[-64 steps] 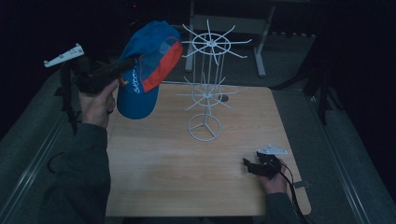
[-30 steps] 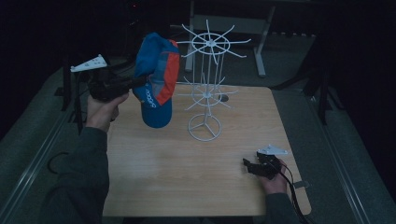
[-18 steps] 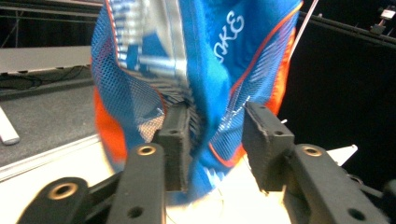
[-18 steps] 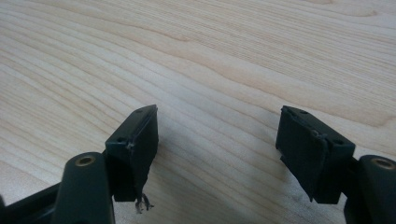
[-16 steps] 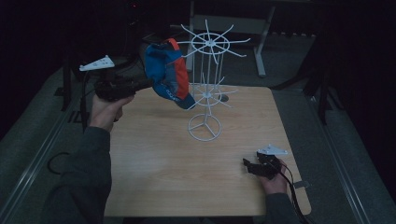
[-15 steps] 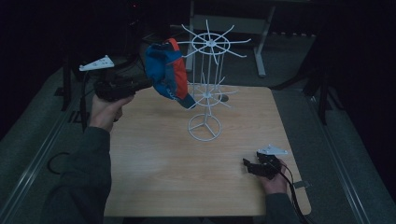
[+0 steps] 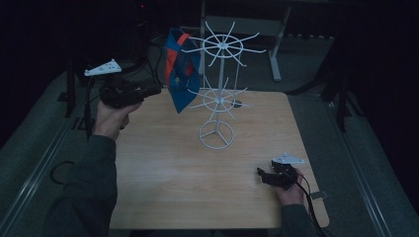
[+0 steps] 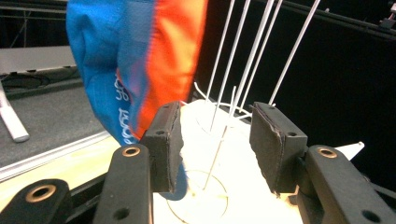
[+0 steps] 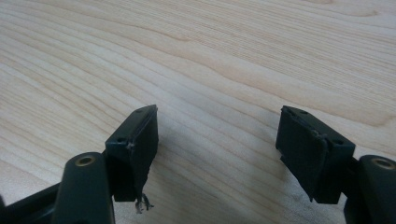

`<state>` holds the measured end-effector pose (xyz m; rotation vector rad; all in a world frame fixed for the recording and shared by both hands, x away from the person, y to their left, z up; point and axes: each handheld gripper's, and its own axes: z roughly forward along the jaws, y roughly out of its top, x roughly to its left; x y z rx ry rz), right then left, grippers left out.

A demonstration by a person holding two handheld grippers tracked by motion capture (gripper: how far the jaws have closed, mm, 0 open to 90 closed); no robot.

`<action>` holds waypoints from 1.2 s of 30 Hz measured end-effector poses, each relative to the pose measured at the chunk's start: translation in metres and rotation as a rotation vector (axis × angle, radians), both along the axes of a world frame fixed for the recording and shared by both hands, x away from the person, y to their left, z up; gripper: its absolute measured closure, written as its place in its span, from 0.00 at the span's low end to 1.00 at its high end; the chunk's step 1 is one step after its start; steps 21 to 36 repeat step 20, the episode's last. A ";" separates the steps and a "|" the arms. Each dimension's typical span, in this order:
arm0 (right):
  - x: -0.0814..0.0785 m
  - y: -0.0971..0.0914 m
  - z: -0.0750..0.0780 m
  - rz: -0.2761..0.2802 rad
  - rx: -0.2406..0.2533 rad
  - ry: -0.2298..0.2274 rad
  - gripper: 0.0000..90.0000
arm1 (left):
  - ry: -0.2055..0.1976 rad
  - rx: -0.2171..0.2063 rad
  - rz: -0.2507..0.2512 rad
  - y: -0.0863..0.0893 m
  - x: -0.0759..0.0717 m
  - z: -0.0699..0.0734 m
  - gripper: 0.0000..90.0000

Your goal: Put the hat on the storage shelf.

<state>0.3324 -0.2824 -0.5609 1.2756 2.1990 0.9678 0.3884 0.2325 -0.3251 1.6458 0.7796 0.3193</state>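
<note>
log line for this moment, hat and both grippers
cap: hangs on upper arm of white rack | left gripper: jaws just opened, nothing between, beside cap | right gripper: open, low over table

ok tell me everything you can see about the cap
The cap is blue cloth with an orange panel and some white lettering on the blue. It hangs limp and folded from an upper arm of the white wire rack, above the table's far left part. The left gripper, whose jaws have just been opening, stands open with nothing between its pads; the cap hangs just beyond its left pad.
</note>
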 end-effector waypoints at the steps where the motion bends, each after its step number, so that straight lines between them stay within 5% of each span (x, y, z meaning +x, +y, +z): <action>1: 0.000 0.000 0.000 0.000 0.000 0.000 0.33 | -0.001 0.002 0.001 0.000 0.000 0.000 0.60; 19: 0.000 0.000 0.000 0.000 0.000 0.000 0.33 | -0.016 0.062 0.033 -0.002 -0.010 0.003 0.59; 36: 0.000 0.000 0.000 0.000 0.000 0.000 0.33 | -0.016 0.062 0.033 -0.002 -0.010 0.003 0.58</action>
